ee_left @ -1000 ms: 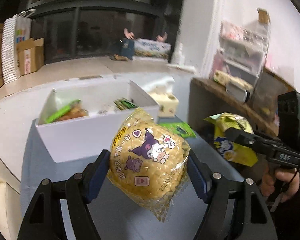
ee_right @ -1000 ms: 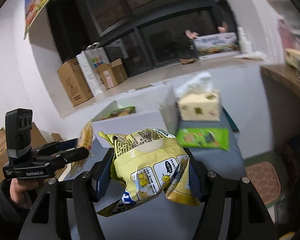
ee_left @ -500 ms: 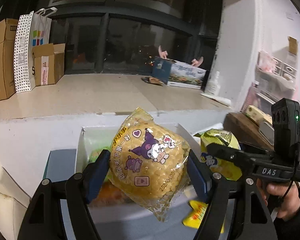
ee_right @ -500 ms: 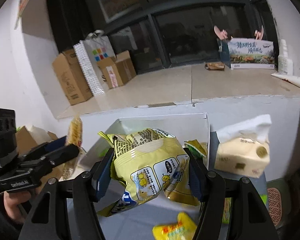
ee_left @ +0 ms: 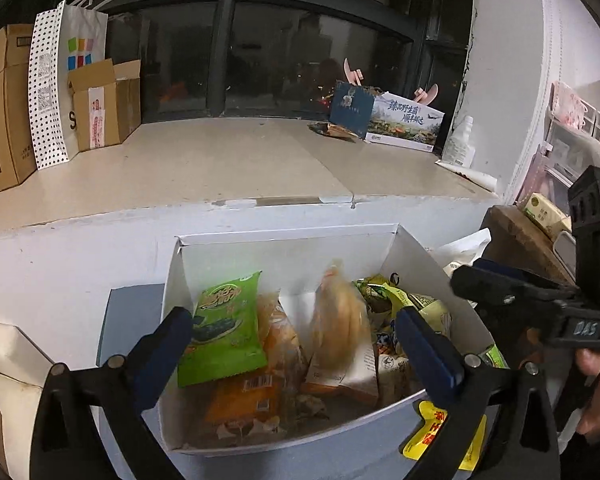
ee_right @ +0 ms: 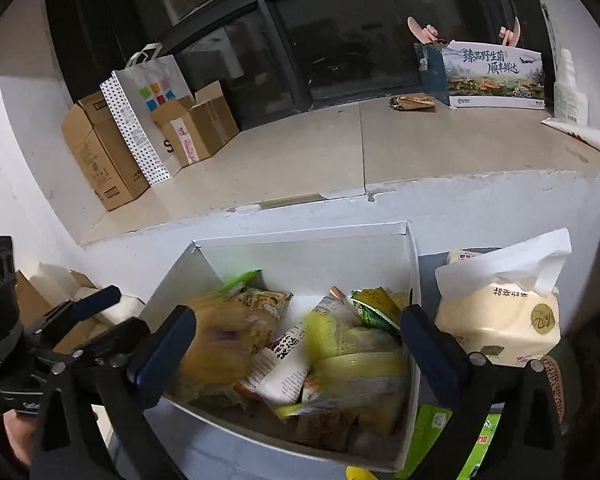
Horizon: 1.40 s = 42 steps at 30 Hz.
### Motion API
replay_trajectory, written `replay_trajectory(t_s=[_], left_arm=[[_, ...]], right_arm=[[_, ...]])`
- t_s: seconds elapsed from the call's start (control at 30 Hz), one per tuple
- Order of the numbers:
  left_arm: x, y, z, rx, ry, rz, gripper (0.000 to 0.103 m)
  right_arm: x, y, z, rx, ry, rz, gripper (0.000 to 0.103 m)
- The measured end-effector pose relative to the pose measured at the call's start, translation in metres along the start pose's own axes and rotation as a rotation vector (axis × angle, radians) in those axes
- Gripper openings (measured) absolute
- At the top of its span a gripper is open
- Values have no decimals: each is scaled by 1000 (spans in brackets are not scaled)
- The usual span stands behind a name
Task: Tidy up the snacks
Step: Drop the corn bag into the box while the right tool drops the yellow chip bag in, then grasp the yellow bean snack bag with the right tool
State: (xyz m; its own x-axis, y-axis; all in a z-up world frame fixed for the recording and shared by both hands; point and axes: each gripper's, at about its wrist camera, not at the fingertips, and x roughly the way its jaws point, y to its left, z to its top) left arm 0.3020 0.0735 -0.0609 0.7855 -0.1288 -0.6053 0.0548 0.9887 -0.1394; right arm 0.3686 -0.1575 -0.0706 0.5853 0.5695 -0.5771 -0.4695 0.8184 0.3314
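Note:
A white open box [ee_left: 284, 236] [ee_right: 300, 236] holds several snack packs. My left gripper [ee_left: 296, 340] is open above it. The yellow cartoon pack [ee_left: 340, 320] is blurred and falling into the box; it also shows blurred in the right wrist view [ee_right: 220, 344]. My right gripper [ee_right: 300, 344] is open over the box too. The yellow chip bag [ee_right: 356, 356] is blurred, dropping onto the other packs. A green snack pack [ee_left: 224, 332] leans at the box's left side.
A tissue pack [ee_right: 500, 320] stands right of the box. A yellow packet [ee_left: 428, 432] and a green packet [ee_right: 440, 440] lie on the blue table by the box's front right. Cardboard boxes [ee_left: 4, 112] and a dotted paper bag [ee_left: 60, 80] stand on the ledge behind.
Both grippers moved over the white box and opened. The cartoon pack left my left gripper and the chip bag left my right gripper; both are falling into the box.

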Motion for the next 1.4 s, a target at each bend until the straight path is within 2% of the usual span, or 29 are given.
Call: replay_trajectory(t_s=[0.23, 0.33, 0.57, 0.77, 0.97, 1.03, 1.07, 1.17, 1.27, 1.4], left_arm=[[-30, -9, -9, 12, -28, -21, 103], [-52, -18, -25, 32, -43, -90, 103], [-99, -57, -81, 116, -59, -174, 103], [-127, -84, -126, 65, -39, -271, 103], [-140, -100, -158, 37, -14, -285, 103], [-140, -100, -163, 31, -1, -291, 103], [-140, -100, -167, 24, 5, -287, 103], [-140, -97, -170, 8, 14, -294, 103], [-140, -94, -174, -1, 18, -294, 103], [-141, -88, -178, -12, 22, -296, 103]], right_arm=[[-44, 8, -7, -21, -81, 53, 103], [-77, 8, -23, -45, -120, 72, 103], [-151, -22, -90, 1, -193, 58, 103], [-174, -50, -155, 56, -166, 11, 103], [-156, -54, -197, 7, -49, -13, 103], [-135, -49, -203, -59, 44, 18, 103], [-124, -45, -204, -104, 84, 1, 103], [-89, -33, -201, -269, 160, -49, 103], [-45, -26, -189, -385, 257, -48, 103], [-10, -26, -172, -436, 317, -45, 103]])
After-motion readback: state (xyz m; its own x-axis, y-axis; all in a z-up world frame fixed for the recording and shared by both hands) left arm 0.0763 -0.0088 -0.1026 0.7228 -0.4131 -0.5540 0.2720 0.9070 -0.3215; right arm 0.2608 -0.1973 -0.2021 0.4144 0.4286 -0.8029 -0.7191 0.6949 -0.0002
